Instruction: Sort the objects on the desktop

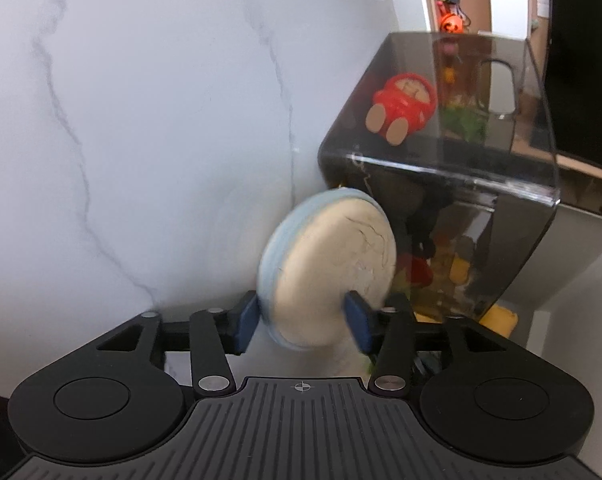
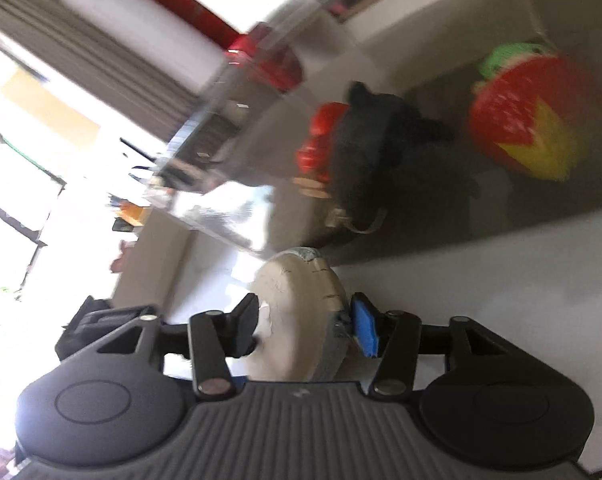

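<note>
Between my left gripper's (image 1: 303,320) blue pads sits the round cream disc with a pale blue rim (image 1: 327,268), clamped edge-on; my right gripper (image 2: 305,326) pinches it too, sharing the load beside the smoky clear plastic bin (image 1: 497,184), its probable destination.

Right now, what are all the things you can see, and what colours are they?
Round disc toy: one, cream face with pale blue rim, between the jaws of both grippers, just in front of the bin.
Smoky see-through bin: one, dark tinted, on the white marble table.
Red doll figure: one, red with tan feet, inside the bin.
Strawberry toy: one, red, yellow and green, inside the bin.
Black toy: one, inside the bin; too blurred to name.
Left gripper: black with blue pads, around the disc.
Right gripper: black with blue pads, around the disc.
</note>
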The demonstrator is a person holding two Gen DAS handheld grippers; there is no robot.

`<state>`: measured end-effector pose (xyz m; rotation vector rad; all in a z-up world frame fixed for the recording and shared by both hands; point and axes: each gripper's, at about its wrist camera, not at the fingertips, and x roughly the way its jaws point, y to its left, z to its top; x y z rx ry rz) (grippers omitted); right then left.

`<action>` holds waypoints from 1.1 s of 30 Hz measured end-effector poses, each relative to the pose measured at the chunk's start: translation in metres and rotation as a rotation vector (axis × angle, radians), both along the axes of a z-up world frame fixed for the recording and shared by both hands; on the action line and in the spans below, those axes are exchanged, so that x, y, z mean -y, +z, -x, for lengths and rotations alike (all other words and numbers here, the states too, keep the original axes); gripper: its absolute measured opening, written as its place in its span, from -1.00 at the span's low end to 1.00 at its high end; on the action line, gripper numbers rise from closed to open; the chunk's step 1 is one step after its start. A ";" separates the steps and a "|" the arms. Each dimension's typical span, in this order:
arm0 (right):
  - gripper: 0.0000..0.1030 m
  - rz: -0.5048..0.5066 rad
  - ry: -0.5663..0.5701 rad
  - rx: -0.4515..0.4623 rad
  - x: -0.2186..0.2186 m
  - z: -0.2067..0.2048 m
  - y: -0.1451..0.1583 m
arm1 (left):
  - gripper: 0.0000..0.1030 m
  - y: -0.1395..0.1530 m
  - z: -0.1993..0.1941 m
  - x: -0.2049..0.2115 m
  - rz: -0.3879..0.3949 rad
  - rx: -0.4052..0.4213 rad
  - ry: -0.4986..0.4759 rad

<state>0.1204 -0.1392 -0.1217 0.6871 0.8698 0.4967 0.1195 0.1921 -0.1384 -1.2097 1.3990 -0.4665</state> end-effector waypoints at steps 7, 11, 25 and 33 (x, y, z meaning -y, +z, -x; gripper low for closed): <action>0.14 -0.071 0.131 0.079 -0.001 0.000 0.003 | 0.21 0.003 -0.004 -0.006 -0.021 0.004 0.007; 0.14 -0.088 0.069 0.012 -0.005 -0.015 -0.009 | 0.20 0.003 -0.004 -0.006 -0.031 0.002 0.001; -0.25 -0.061 0.061 0.016 0.005 0.005 0.028 | 0.45 0.038 0.007 -0.003 -0.014 0.141 -0.079; -0.25 -0.030 0.072 0.131 0.033 0.017 0.122 | 0.59 0.157 -0.009 0.034 -0.020 0.415 -0.192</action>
